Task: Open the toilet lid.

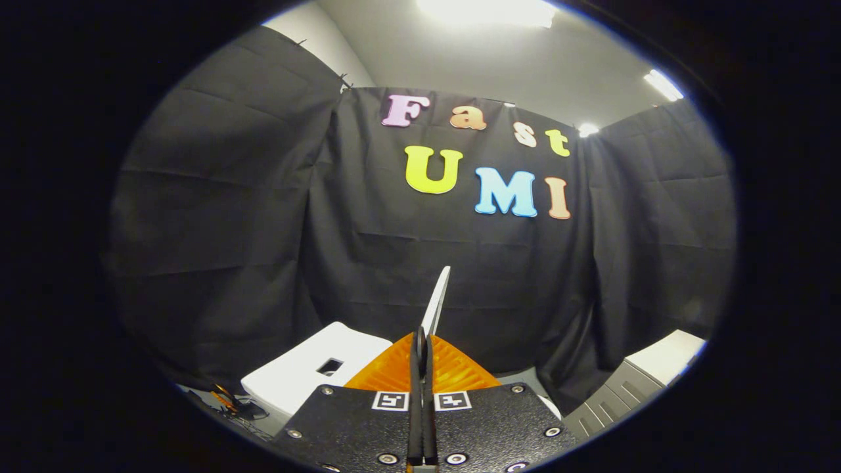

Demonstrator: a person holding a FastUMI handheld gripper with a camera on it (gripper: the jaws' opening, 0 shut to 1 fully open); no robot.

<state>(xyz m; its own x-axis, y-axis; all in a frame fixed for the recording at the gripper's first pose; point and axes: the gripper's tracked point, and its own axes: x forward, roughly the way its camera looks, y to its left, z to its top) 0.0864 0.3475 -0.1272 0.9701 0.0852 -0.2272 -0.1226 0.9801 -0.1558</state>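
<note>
The white toilet lid [437,299] shows edge-on as a thin plate rising steeply from between my fingers, toward the black cloth wall. My gripper [424,345] is shut on the lid's edge, with both fingers [453,368] pressed against its two faces. The white toilet tank [299,371], with a small rectangular opening in its top, sits just left of the fingers and a little beyond them. The bowl and seat are hidden under the gripper body.
A grey cabinet with a white top [657,368] stands to the right, beyond the fingers. Some cables [230,402] lie on the floor left of the tank. Black cloth walls [217,230] close in the booth on three sides.
</note>
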